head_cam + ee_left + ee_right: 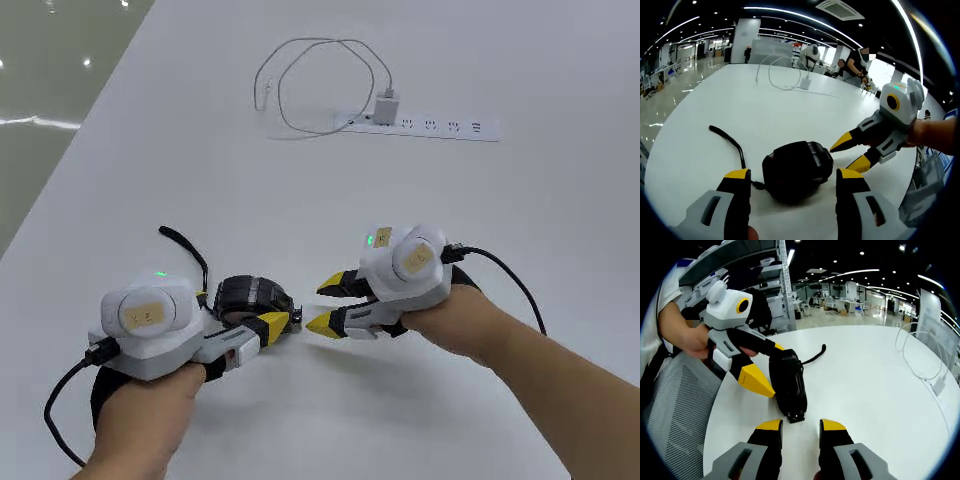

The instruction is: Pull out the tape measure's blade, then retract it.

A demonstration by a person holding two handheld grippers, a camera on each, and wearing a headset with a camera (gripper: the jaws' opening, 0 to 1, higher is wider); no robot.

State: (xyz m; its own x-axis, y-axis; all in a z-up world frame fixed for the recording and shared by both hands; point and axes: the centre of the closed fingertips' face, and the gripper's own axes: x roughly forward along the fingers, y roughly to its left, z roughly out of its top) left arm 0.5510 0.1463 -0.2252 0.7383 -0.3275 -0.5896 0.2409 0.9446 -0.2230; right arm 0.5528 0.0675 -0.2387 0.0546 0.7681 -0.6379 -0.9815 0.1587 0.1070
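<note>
The tape measure [250, 296] was a rounded black case with a thin black strap [188, 250] trailing from its rear end, and it rested on the white table [200, 130]. It sat between the jaws of the left hand-held gripper [794, 176], which stood spread on either side of it. Whether they pressed the case could not be told. Its long axis ran across that gap from jaw to jaw, with the mouth end toward the right hand-held gripper [322, 304] and the strap end away from it. The right jaws were apart with nothing between them, their yellow tips just short of the case.

The right gripper view faced the narrow mouth end, where a small tab [796, 416] stuck out. The left gripper view looked on the broad side and the strap. A power strip [440, 126] lay well beyond both hand-held grippers.
</note>
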